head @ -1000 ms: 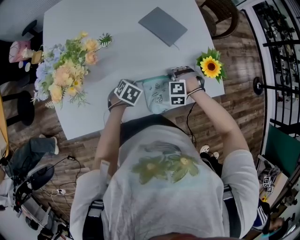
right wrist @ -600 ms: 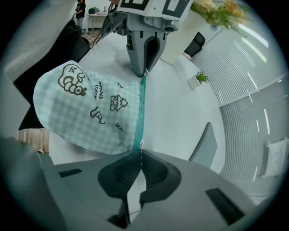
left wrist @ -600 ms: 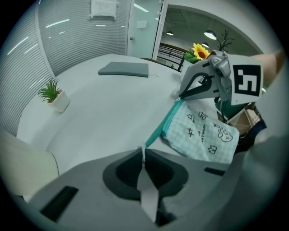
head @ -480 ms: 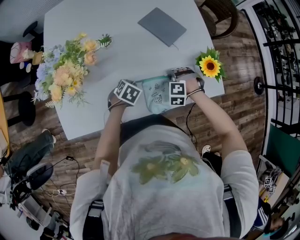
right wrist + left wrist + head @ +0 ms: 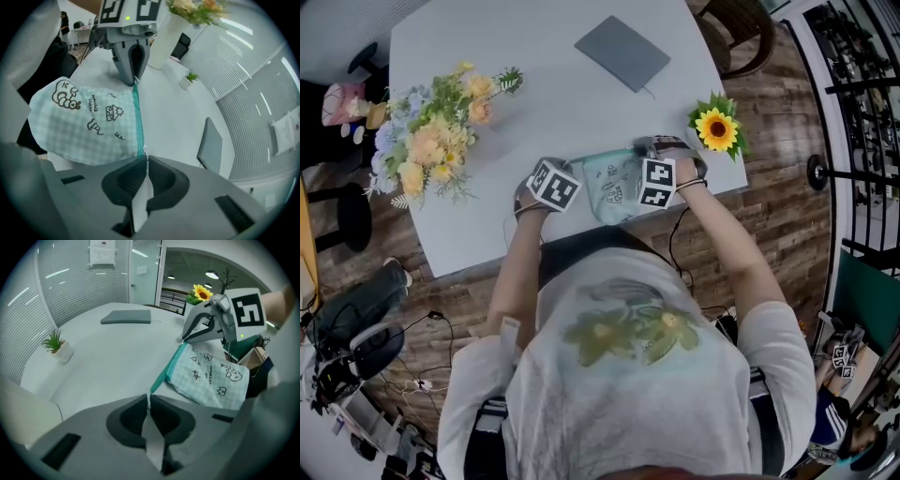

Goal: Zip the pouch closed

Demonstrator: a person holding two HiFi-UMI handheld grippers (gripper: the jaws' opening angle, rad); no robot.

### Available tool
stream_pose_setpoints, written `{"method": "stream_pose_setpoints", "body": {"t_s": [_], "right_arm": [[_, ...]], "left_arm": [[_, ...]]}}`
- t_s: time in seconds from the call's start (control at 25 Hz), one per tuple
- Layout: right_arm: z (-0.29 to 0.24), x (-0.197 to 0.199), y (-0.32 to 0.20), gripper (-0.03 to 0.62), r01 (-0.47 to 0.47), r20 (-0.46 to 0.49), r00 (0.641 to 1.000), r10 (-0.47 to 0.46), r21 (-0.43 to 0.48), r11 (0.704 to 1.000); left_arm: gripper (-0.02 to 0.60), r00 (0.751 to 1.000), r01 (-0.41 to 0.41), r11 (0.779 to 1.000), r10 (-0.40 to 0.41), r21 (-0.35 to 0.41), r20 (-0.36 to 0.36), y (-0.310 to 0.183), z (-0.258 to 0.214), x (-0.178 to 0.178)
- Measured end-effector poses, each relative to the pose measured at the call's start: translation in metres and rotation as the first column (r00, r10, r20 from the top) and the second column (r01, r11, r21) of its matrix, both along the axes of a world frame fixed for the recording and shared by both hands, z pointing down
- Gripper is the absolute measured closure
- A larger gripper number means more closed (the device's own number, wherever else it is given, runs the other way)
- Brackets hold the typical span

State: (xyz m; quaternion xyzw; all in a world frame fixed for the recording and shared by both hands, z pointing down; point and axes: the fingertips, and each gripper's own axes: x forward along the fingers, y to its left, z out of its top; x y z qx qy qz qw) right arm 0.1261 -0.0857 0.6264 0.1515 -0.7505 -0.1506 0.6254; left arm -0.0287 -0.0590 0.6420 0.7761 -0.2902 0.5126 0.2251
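Pouch [image 5: 614, 187] at near table [image 5: 534, 94] edge, strung between your tongs. Left gripper [image 5: 148, 408] clenched on one zip [image 5: 137, 117] end, right gripper [image 5: 143, 157] on the other. Right has rolled slightly, no travel. Zip looks closed, likely done.

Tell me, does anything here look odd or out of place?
Nothing stands out. The pouch is pulled taut along its zipper between the left gripper and right gripper, both shut on its ends. Nothing looks spilled or damaged.
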Motion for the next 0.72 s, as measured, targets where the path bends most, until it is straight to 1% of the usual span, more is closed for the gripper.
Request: {"method": "stream_pose_setpoints", "body": {"t_s": [0.08, 0.16, 0.24, 0.32, 0.4, 0.52, 0.64, 0.72], "right_arm": [[-0.001, 0.000, 0.001, 0.574, -0.064, 0.048, 0.997, 0.065, -0.021, 0.998], [-0.007, -0.001, 0.001, 0.574, -0.125, 0.098, 0.987, 0.128, -0.036, 0.992], [-0.013, -0.004, 0.003, 0.574, -0.177, 0.149, 0.972, 0.182, -0.050, 0.983], [-0.021, -0.008, 0.005, 0.574, -0.236, 0.214, 0.945, 0.246, -0.069, 0.969], [-0.031, -0.012, 0.007, 0.574, -0.306, 0.294, 0.899, 0.323, -0.104, 0.946], [-0.048, -0.018, 0.011, 0.574, -0.389, 0.397, 0.818, 0.415, -0.149, 0.909], [-0.064, -0.023, 0.012, 0.574, -0.443, 0.474, 0.747, 0.466, -0.169, 0.881], [-0.076, -0.027, 0.013, 0.574, -0.468, 0.515, 0.706, 0.485, -0.175, 0.866]], "left_arm": [[0.557, 0.999, 0.009, 0.999, -0.008, 0.032, -0.032, 0.000, 0.000, -0.001], [0.557, 0.996, 0.052, 0.997, -0.048, 0.052, -0.081, -0.001, -0.002, -0.004], [0.552, 0.984, 0.123, 0.991, -0.116, 0.044, -0.136, -0.002, -0.008, -0.008], [0.543, 0.965, 0.188, 0.982, -0.181, 0.021, -0.191, 0.000, -0.011, -0.009], [0.541, 0.951, 0.223, 0.974, -0.207, 0.044, -0.229, -0.001, -0.017, -0.009], [0.540, 0.932, 0.267, 0.958, -0.229, 0.106, -0.279, -0.003, -0.035, -0.008], [0.540, 0.903, 0.319, 0.936, -0.254, 0.146, -0.346, -0.007, -0.058, -0.003], [0.540, 0.882, 0.342, 0.926, -0.257, 0.162, -0.394, -0.010, -0.075, 0.002]]}}
